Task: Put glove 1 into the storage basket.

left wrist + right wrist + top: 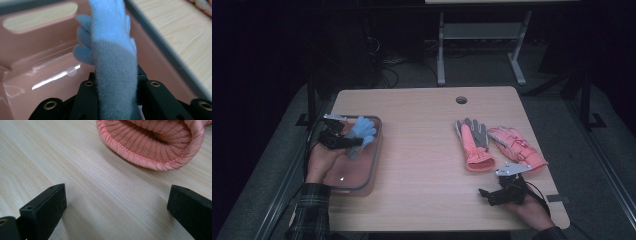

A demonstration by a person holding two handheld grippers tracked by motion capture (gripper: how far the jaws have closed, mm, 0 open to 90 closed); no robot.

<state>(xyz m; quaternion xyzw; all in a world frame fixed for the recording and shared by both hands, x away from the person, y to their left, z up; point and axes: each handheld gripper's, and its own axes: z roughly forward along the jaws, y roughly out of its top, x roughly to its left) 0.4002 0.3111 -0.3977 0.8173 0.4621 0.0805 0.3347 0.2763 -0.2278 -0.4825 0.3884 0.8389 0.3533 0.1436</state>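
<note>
Spanning the scene, the wooden table carries a pink bin at its left edge and two pink gloves (side by side) toward the right. Over the bin, the left gripper pinches a blue glove. Near the gloves' cuffs, the right gripper rests with jaws spread wide.

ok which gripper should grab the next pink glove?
Right. The right gripper is open, with the pink glove's cuff just ahead. The left gripper is shut on the blue glove over the bin.
</note>
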